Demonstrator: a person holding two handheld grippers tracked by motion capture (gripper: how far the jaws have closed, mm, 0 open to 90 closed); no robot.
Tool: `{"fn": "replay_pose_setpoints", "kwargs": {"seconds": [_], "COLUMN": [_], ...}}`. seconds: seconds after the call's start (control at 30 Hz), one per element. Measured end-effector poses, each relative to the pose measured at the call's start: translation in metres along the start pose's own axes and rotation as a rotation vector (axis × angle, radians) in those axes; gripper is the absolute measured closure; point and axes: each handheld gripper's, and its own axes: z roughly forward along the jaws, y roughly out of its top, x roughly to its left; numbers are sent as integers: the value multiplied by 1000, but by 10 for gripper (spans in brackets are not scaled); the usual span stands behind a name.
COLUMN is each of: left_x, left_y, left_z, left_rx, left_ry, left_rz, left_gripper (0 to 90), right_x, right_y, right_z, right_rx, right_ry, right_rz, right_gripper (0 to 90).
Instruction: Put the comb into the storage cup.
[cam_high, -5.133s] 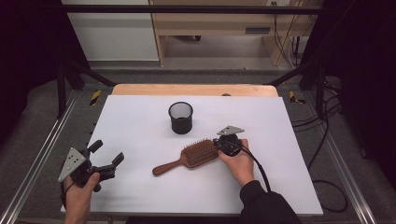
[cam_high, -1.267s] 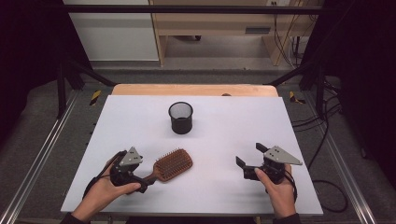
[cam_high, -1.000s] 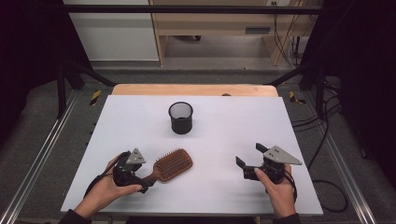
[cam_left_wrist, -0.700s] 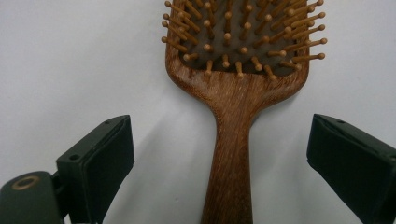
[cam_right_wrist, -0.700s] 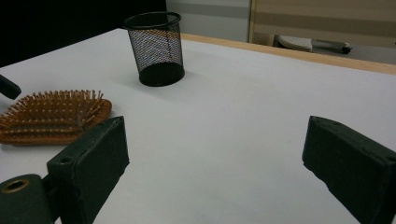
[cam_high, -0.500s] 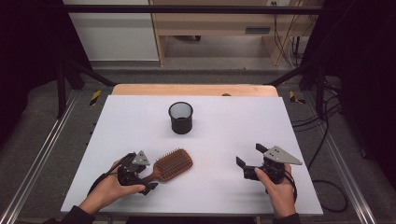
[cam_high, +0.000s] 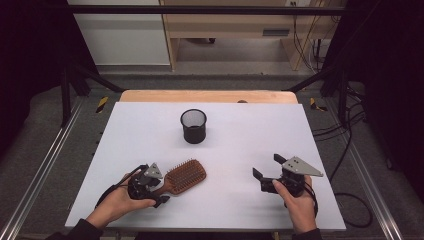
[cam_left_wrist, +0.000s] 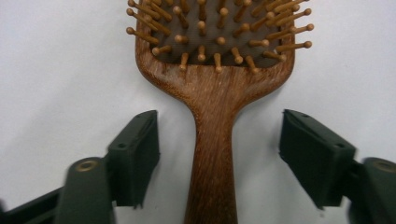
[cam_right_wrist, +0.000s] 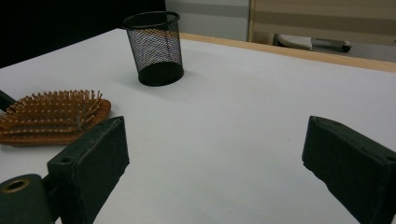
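Note:
A wooden paddle hairbrush (cam_high: 185, 176) lies bristles up on the white table (cam_high: 250, 130), front left. My left gripper (cam_high: 161, 190) sits at its handle end. In the left gripper view the jaws of the left gripper (cam_left_wrist: 219, 140) stand on either side of the hairbrush handle (cam_left_wrist: 212, 154) with a gap on each side. They have just been closing, and the pads do not touch the wood. My right gripper (cam_high: 267, 166) rests front right, open and empty. The right gripper (cam_right_wrist: 215, 140) faces the hairbrush (cam_right_wrist: 51, 116) and a black mesh cup (cam_right_wrist: 156, 46).
The black mesh cup (cam_high: 193, 126) stands upright behind the table's middle. A wooden strip (cam_high: 210, 96) runs along the table's far edge. Metal rails (cam_high: 45, 165) flank both sides, and cables (cam_high: 350, 145) trail on the floor at the right.
Five seconds ago my right gripper was at the brush in mid-table. The brush now lies front left, and my left gripper's jaws have narrowed around its handle. The right hand has kept still.

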Motion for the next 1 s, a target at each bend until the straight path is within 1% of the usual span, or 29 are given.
{"fn": "replay_pose_setpoints", "kwargs": {"seconds": [0.03, 0.2, 0.23, 0.6, 0.8, 0.83, 1.0], "left_x": [0, 1, 1, -2, -4, -5, -6], "left_y": [0, 1, 1, 2, 2, 3, 4], "left_z": [0, -1, -1, -2, -3, -2, -2], "left_rx": [0, -2, -2, 10, 29, 37, 43], "left_ry": [-3, -8, -10, -3, 13, 23, 34], "left_rz": [-1, -2, -2, 15, 40, 49, 46], "left_gripper": [350, 393, 422, 500, 541, 547, 566], "right_x": [0, 0, 0, 0, 0, 0, 0], "right_y": [0, 0, 0, 0, 0, 0, 0], "right_z": [0, 0, 0, 0, 0, 0, 1], "right_rx": [0, 0, 1, 1, 1, 1, 2], "right_ry": [0, 0, 0, -1, 0, 0, 0], "right_rz": [0, 1, 1, -1, -1, -2, -2], "right_gripper": [70, 71, 71, 71, 71, 71, 71]}}
